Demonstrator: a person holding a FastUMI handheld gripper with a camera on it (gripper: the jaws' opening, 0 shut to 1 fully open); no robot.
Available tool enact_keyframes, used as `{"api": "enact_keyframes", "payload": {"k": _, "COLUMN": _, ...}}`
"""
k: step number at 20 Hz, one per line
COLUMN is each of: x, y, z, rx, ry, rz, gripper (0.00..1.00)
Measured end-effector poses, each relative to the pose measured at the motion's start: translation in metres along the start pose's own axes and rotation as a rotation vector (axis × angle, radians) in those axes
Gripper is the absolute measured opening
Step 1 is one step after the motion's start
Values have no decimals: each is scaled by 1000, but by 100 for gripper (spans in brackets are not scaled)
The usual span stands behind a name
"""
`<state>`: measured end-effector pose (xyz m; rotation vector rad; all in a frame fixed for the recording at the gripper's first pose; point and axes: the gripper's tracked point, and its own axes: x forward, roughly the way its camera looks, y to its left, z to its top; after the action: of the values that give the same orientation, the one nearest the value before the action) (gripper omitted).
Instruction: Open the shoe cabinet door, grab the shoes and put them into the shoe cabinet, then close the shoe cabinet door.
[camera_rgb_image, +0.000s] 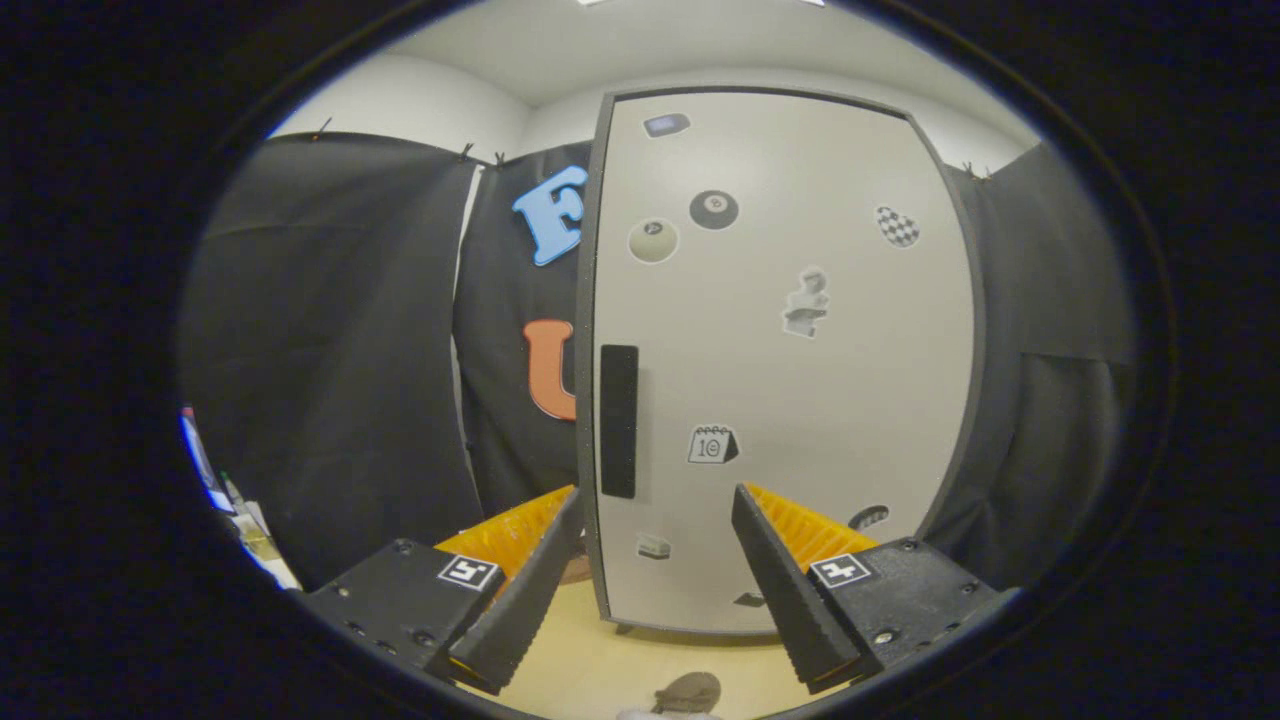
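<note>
The shoe cabinet (790, 380) stands upright just ahead of me, its pale grey door shut and dotted with small stickers. A black vertical handle (619, 421) sits along the door's left edge. My gripper (655, 505) is open, its two fingers spread wide a short way in front of the door, and the handle lies above and between them, nearer the left finger. Nothing is held. On the floor below the fingers, the toe of a greyish-brown shoe (688, 692) shows.
Black cloth walls (330, 350) close the booth on the left and right of the cabinet. The floor (580, 650) is light wood. Some small items (235, 510) lie at the far left, by the cloth's foot.
</note>
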<state>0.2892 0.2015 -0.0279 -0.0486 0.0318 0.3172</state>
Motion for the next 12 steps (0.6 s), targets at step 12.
{"api": "enact_keyframes", "payload": {"k": 12, "x": 102, "y": 14, "z": 2, "rx": 11, "ry": 29, "rz": 14, "gripper": 97}}
